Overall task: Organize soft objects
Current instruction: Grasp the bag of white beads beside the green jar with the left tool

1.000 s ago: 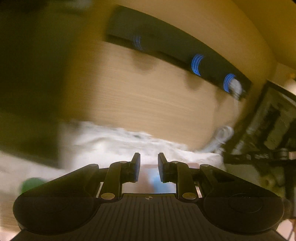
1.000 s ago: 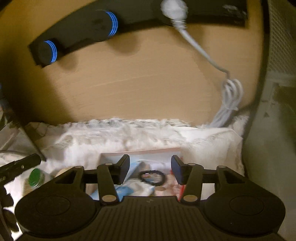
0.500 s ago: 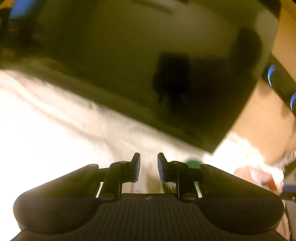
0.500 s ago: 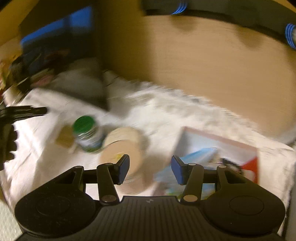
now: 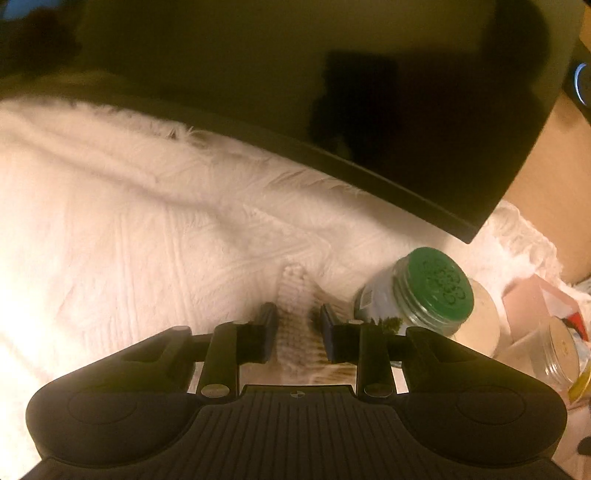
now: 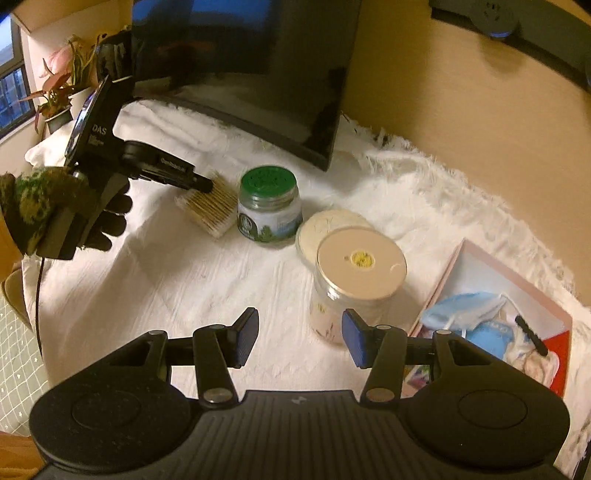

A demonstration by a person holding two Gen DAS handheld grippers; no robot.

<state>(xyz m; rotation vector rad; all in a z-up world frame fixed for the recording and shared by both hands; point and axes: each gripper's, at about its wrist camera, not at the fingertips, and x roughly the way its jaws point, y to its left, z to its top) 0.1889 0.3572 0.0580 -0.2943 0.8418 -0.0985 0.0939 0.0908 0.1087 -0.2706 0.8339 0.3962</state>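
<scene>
A pack of cotton swabs [image 6: 208,206] lies on the white fluffy cloth [image 6: 184,280], left of a green-lidded jar [image 6: 267,203]. My left gripper [image 5: 295,325] is around the swab pack [image 5: 295,317], jaws a little apart on either side of it; it also shows in the right wrist view [image 6: 201,182]. My right gripper [image 6: 299,339] is open and empty above the cloth, near a clear jar with a pale lid [image 6: 360,275]. A pink box [image 6: 495,317] at the right holds a blue face mask [image 6: 469,314] and a black hair tie [image 6: 532,334].
A dark monitor [image 6: 258,74] stands at the back of the cloth. A round flat container [image 6: 321,230] sits behind the clear jar. A potted plant [image 6: 59,92] stands far left. A wooden wall with a black socket bar [image 6: 517,33] is behind.
Both grippers swung left from the pink box. The left one came down over the swab pack beside the green-lidded jar. The right gripper's jaws stay open.
</scene>
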